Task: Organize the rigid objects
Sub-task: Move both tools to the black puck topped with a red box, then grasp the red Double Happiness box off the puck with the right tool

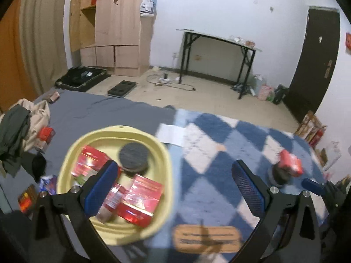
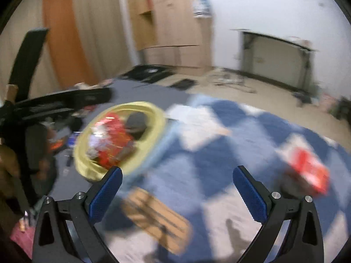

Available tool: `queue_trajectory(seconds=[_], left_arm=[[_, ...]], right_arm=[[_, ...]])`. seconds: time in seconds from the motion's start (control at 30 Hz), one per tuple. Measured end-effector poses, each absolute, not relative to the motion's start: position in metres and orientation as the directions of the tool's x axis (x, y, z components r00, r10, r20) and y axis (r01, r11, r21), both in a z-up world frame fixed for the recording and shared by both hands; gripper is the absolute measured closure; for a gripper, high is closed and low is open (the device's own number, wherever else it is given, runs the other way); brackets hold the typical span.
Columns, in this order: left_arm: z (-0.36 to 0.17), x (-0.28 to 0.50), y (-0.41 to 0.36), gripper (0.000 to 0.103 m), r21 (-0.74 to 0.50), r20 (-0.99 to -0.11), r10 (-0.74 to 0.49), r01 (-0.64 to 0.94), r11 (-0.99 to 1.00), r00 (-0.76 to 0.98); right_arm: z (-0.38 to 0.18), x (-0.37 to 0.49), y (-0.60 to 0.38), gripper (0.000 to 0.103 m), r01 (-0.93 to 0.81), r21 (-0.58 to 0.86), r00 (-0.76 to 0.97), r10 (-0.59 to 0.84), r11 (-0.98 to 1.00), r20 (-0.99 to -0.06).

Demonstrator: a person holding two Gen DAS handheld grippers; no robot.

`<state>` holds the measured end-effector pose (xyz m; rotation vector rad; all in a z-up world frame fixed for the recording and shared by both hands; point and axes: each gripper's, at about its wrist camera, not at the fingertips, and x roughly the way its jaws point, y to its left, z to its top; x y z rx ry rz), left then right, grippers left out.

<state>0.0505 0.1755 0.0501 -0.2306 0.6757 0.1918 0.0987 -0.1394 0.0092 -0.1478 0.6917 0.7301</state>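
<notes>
Left wrist view: the left gripper [image 1: 175, 186] stands wide with nothing between its blue pads. At lower left a yellow basin [image 1: 72, 153] lies on a grey sheet [image 1: 98, 111]; it holds red boxes [image 1: 142, 199] and a dark round tin [image 1: 133, 155]. The left finger [image 1: 101, 188] overlaps the basin's contents in the picture. At right, on the blue-and-white checked blanket [image 1: 208, 127], a red box [image 1: 291, 162] sits on another dark tin [image 1: 278, 175]. An orange label [image 1: 206, 239] lies at bottom centre. Clothes [image 1: 19, 127] pile at far left. Behind stand a wardrobe [image 1: 118, 28], a black table [image 1: 219, 50] and a dark door [image 1: 311, 65].

Right wrist view, blurred: the right gripper [image 2: 177, 190] is also wide and empty, above the blanket.
</notes>
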Motion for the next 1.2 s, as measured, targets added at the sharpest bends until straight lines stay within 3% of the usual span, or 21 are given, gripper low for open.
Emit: queue_trajectory(seconds=[0.1, 0.27, 0.47, 0.67, 0.83, 1.0, 1.2], left_arm=[[0.054, 0.047, 0.137, 0.000, -0.185, -0.627, 0.027, -0.183, 0.966, 0.778], [0.042, 0.027, 0.059, 0.000, -0.144, -0.654, -0.020, -0.099, 0.985, 0.756], [0.010, 0.017, -0.012, 0.000, 0.001, -0.700, -0.035, 0.051, 0.999, 0.713], [0.003, 0.019, -0.021, 0.000, 0.071, -0.690, -0.013, 0.085, 0.994, 0.724], [0.000, 0.031, -0.013, 0.000, 0.045, -0.693, -0.015, 0.064, 0.997, 0.721], [-0.005, 0.044, -0.005, 0.000, 0.011, -0.698, -0.020, 0.039, 0.999, 0.716], [-0.016, 0.060, 0.003, 0.000, -0.028, -0.705, -0.025, 0.008, 1.000, 0.709]], right_arm=[[0.018, 0.091, -0.201, 0.000, -0.571, 0.080, 0.593, 0.477, 0.817, -0.648], [0.023, 0.067, -0.276, 0.000, -0.437, 0.057, 0.658, 0.362, 0.898, -0.661], [-0.003, 0.059, -0.327, 0.000, -0.247, 0.232, 0.630, 0.338, 0.941, -0.699], [0.002, 0.074, -0.338, 0.000, -0.217, 0.318, 0.606, 0.383, 0.923, -0.697], [-0.001, 0.131, -0.331, 0.000, -0.155, 0.486, 0.459, 0.498, 0.860, -0.735], [0.016, 0.199, -0.296, 0.000, -0.137, 0.469, 0.423, 0.480, 0.872, -0.769], [-0.004, 0.278, -0.246, 0.000, -0.086, 0.432, 0.315, 0.436, 0.898, -0.843]])
